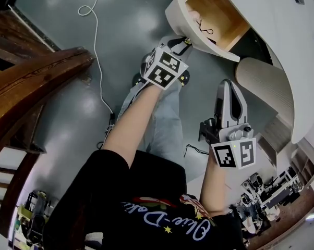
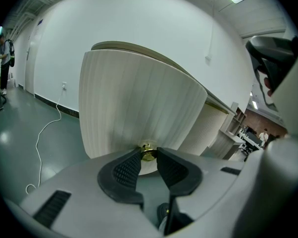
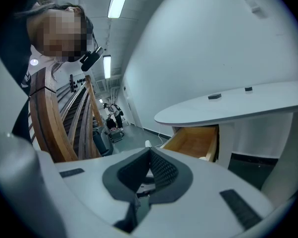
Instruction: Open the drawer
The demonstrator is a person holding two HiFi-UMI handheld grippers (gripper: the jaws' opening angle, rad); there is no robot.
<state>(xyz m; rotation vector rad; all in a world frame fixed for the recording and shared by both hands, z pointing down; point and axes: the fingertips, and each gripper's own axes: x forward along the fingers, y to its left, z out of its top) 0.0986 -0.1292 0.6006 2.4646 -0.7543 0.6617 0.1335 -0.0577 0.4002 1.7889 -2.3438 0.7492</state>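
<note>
While the person looks steeply down in the head view, the drawer (image 1: pixel 213 13) stands pulled out from under the white desk top (image 1: pixel 264 9), its bare wooden bottom showing. The left gripper (image 1: pixel 184 43) reaches to its pale front, and the right gripper (image 1: pixel 230 87) hangs apart and lower, beside a ribbed cabinet side (image 1: pixel 261 79). From the left gripper view, the black pads (image 2: pixel 126 170) clench a small brass knob (image 2: pixel 148 151) on the drawer's ribbed front. From the right gripper view, that gripper's jaws meet tip to tip with nothing between them, and the open drawer lies beyond, under the desk top.
</note>
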